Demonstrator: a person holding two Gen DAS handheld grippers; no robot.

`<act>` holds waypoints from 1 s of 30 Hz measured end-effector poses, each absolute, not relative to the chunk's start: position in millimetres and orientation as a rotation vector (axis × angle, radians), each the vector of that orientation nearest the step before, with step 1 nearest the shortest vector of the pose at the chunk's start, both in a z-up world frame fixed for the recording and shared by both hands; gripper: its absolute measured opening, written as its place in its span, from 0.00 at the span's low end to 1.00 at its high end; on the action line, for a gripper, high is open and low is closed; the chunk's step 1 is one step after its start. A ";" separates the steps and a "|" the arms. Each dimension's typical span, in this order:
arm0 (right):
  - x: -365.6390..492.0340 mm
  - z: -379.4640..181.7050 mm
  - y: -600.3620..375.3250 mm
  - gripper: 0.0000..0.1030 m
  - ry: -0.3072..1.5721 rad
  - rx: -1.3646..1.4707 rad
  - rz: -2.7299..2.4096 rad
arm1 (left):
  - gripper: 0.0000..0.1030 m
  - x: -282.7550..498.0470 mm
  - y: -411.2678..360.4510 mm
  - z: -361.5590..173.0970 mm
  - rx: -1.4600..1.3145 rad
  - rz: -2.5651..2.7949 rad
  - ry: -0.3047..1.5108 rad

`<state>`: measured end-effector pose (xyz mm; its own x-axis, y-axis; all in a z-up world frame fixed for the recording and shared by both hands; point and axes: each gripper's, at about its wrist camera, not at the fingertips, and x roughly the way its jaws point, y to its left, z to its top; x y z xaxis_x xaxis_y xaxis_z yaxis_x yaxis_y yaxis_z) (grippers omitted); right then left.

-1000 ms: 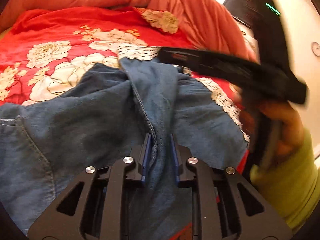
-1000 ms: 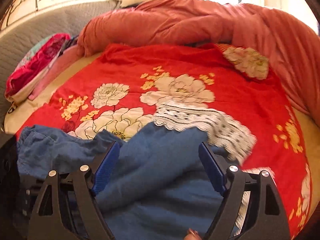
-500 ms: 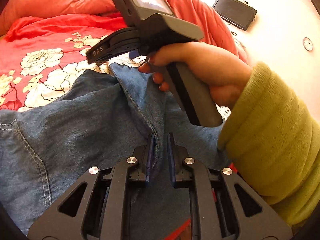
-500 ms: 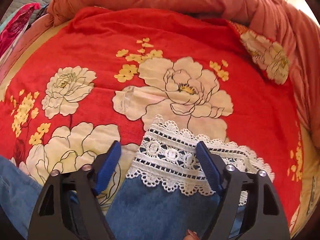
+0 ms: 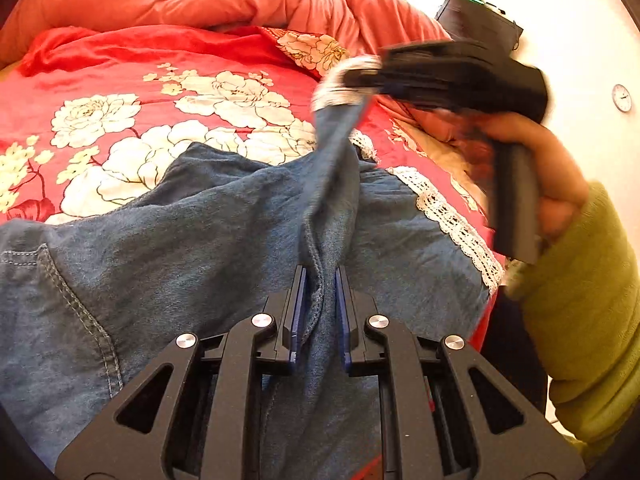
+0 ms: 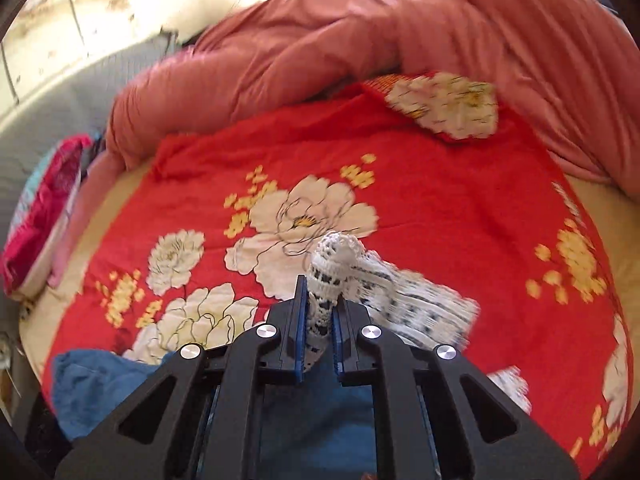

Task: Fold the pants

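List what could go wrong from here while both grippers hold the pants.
1. The right gripper has just closed on the thin lace hem only; a hard pull could tear or slip it.
2. The left gripper pinches a bunched seam of the pants, so the fold may come out creased.
3. The second lace-edged leg lies loose and may drag out of line.

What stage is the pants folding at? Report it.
Done: both grips are set. The left gripper is shut on a denim fold of the pants; the right gripper has just closed on the lace hem. In hand: lifting that leg. Left: every fold; the pants lie rumpled on the bedspread.
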<state>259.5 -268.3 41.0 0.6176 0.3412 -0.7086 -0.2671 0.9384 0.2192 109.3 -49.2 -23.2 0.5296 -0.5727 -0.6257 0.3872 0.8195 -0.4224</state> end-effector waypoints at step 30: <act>108.8 26.2 -423.7 0.09 0.799 0.560 0.224 | 0.27 77.9 -82.3 -21.5 -0.016 -0.730 0.778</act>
<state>108.8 -423.7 26.2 0.6838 0.3943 -0.6140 0.0169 0.8326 0.5536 77.9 -82.3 -21.5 0.4833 -0.6047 -0.6331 0.5931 0.7580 -0.2713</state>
